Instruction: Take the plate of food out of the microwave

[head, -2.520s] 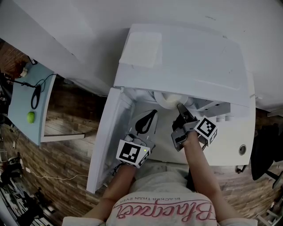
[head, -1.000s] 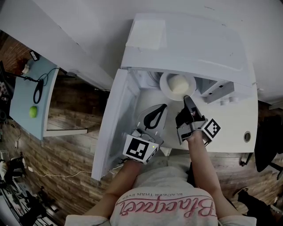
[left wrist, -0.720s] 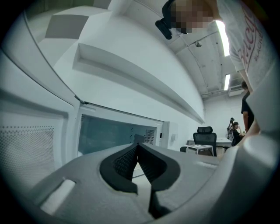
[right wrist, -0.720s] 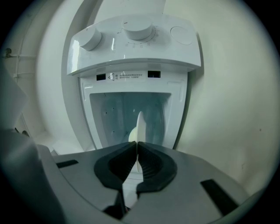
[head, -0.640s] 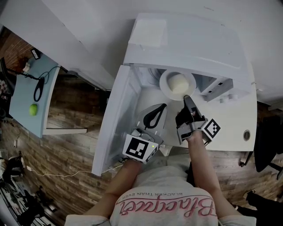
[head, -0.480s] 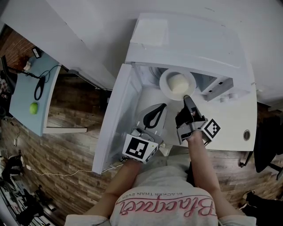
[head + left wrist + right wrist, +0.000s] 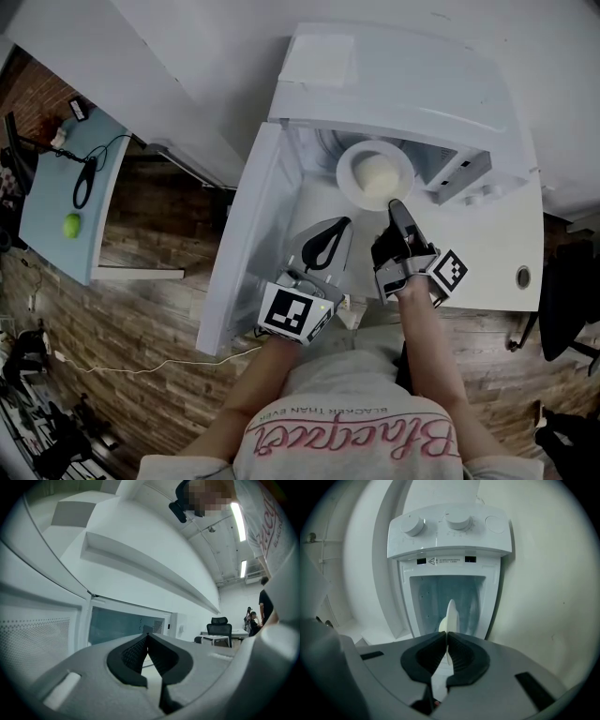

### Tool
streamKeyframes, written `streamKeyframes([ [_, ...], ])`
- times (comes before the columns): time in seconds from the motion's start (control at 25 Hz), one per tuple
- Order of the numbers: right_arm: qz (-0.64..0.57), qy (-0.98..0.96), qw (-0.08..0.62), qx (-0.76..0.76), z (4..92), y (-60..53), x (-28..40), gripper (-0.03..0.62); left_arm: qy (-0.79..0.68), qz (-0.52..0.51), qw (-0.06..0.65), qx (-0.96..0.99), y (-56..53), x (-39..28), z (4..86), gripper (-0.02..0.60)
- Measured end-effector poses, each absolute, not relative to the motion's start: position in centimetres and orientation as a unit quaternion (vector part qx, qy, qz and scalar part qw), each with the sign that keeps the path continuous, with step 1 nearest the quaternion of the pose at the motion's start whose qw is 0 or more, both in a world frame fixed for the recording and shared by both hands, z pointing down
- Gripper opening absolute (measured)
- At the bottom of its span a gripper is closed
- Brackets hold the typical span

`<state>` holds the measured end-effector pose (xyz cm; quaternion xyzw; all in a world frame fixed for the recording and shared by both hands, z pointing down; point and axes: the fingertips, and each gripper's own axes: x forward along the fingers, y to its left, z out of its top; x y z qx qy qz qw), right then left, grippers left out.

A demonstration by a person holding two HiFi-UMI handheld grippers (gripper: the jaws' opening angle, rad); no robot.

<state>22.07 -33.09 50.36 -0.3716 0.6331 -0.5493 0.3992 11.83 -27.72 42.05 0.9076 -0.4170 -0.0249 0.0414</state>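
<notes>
Item 1. Microwave [image 7: 403,89]: white, on a white counter [image 7: 492,258]. Its door [image 7: 246,239] is swung open to the left. In the right gripper view its two knobs [image 7: 412,525] sit above the open cavity [image 7: 426,597].

Item 2. Plate [image 7: 349,178]: white and round, at the mouth of the cavity. How much of it lies inside the opening is hard to judge from overhead. It carries one pale, rounded piece of food [image 7: 377,173], possibly a bun.

Item 3. Right gripper [image 7: 392,206]: reaches in from the near side, its tips at the plate's near rim. Its own view shows the plate [image 7: 451,613] edge-on, standing upright in frame. The plate's rim runs down between the two dark pads [image 7: 432,654], and the jaws are pinched tight on that rim. The food [image 7: 441,626] bulges to the left of the plate's edge, beyond the tips.

Item 4. Left gripper [image 7: 339,225]: beside the inner face of the open door, to the left of the plate and apart from it. In its own view the jaws [image 7: 148,638] are pressed together with nothing between them. The door's window [image 7: 122,624] lies just beyond.
</notes>
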Motion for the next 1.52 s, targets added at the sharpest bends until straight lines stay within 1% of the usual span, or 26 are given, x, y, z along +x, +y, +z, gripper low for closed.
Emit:
streamKeyframes([
  [1.36,-0.548,0.656,0.390,-0.343,47.5,-29.2,23.1,0.020,-0.435,-0.053,0.029,0.898,-23.9,12.5,39.8,0.006],
  [1.52,-0.554,0.658,0.378,-0.343,47.1,-28.4,23.5,0.020,-0.442,-0.056,0.029,0.895,-23.1,12.9,39.3,0.006],
])
